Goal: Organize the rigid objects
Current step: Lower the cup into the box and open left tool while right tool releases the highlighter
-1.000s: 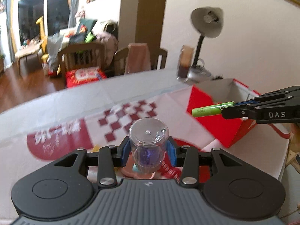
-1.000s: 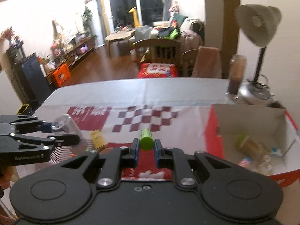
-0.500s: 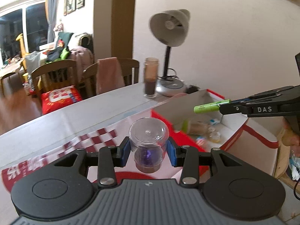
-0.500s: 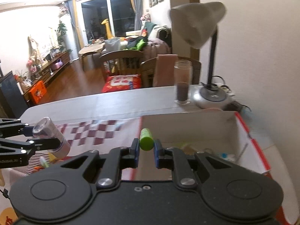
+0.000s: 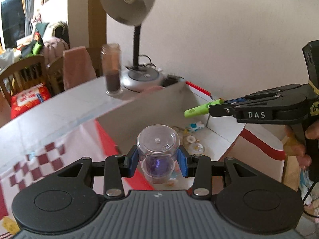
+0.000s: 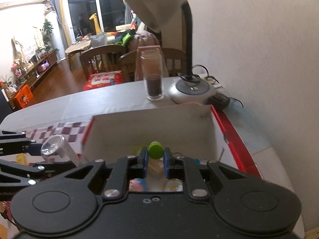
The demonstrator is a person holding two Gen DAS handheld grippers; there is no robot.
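Observation:
My left gripper (image 5: 158,160) is shut on a clear plastic jar (image 5: 157,149) with something purple inside, held at the near left edge of an open red-and-white cardboard box (image 5: 159,107). My right gripper (image 6: 156,159) is shut on a green marker (image 6: 155,150), hovering over the inside of the same box (image 6: 151,127). The left wrist view shows the right gripper (image 5: 217,104) from the side, the green marker (image 5: 197,110) sticking out over the box. Seen in the right wrist view, the left gripper (image 6: 42,157) and its jar (image 6: 57,148) are at the left. Several small items lie on the box floor.
A desk lamp (image 6: 191,91) and a tall glass jar with dark contents (image 6: 153,77) stand on the table just behind the box. A red-checked cloth (image 5: 39,159) covers the table to the left. A wall runs along the right; chairs (image 6: 103,59) stand beyond the table.
Both grippers have swept to the right from over the checked cloth to the box, each keeping its object. The box, lamp and glass jar now fill the views.

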